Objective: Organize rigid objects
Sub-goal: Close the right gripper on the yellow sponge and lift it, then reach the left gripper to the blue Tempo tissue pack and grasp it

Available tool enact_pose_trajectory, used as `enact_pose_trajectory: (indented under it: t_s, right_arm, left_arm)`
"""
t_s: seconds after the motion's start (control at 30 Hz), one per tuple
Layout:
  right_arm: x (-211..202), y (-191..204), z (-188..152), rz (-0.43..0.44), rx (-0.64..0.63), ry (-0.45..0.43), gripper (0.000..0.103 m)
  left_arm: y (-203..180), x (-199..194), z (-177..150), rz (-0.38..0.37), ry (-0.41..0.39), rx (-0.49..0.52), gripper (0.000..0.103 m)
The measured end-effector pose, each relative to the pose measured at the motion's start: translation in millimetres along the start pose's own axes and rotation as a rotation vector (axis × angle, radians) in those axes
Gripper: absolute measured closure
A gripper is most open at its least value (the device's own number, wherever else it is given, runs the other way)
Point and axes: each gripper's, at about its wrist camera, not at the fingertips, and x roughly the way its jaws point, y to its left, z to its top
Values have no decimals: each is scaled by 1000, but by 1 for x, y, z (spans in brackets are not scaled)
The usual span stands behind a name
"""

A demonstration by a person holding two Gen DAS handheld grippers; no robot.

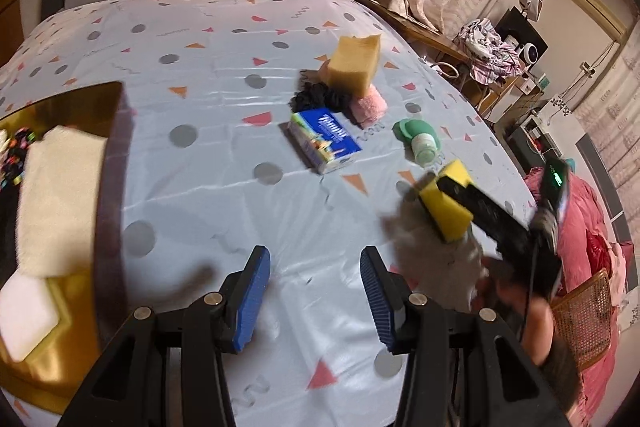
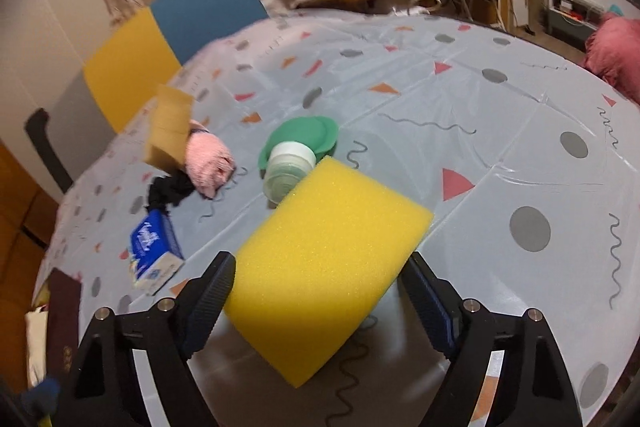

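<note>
On the patterned surface (image 2: 500, 131), my right tool (image 2: 318, 291) clamps the yellow sponge (image 2: 328, 267), left tool (image 1: 316, 295) half-open and empty; next, I judge, carry it to the gold tray (image 1: 64, 339).

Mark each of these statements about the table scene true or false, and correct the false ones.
1. The right claw has a yellow foam sponge block between its fingers. True.
2. The left claw holds the blue tissue packet. False: it is empty; the packet lies on the patterned tablecloth.
3. The tan sponge block rests partly on a pink rolled cloth. True.
4. The small green bottle stands upright. False: it lies on its side.
</note>
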Motion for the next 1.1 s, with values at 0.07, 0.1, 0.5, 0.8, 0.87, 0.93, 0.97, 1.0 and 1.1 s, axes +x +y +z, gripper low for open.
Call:
enact_pose_trajectory:
  t_s: [0.07, 0.1, 0.5, 0.8, 0.87, 0.93, 0.97, 1.0, 1.1]
  right_arm:
    - [-1, -1, -4, 56, 5, -32, 18]
    - [-2, -3, -8, 95, 7, -51, 18]
    - [2, -5, -21, 162, 2, -88, 18]
    - [3, -7, -23, 170, 4, -100, 18]
    - [3, -7, -23, 171, 4, -101, 18]
    - [3, -7, -23, 174, 6, -103, 18]
    - [4, -7, -23, 173, 5, -104, 18]
    - [3, -7, -24, 173, 4, -105, 18]
    - [4, -7, -23, 174, 4, -106, 18]
  left_arm:
    - [-5, 10, 8, -4, 3, -3, 48]
    - [-8, 18, 14, -12, 6, -6, 44]
    - [-28, 104, 74, 59, 74, -45, 26]
    - [-38, 148, 100, 162, 89, 29, 26]
    - [-33, 156, 97, 179, 118, 26, 30]
    - [-28, 155, 93, 158, 106, 8, 38]
    - [-26, 152, 90, 160, 88, 12, 39]
    - [-25, 151, 89, 160, 88, 13, 41]
    - [-19, 143, 83, 142, 71, 5, 42]
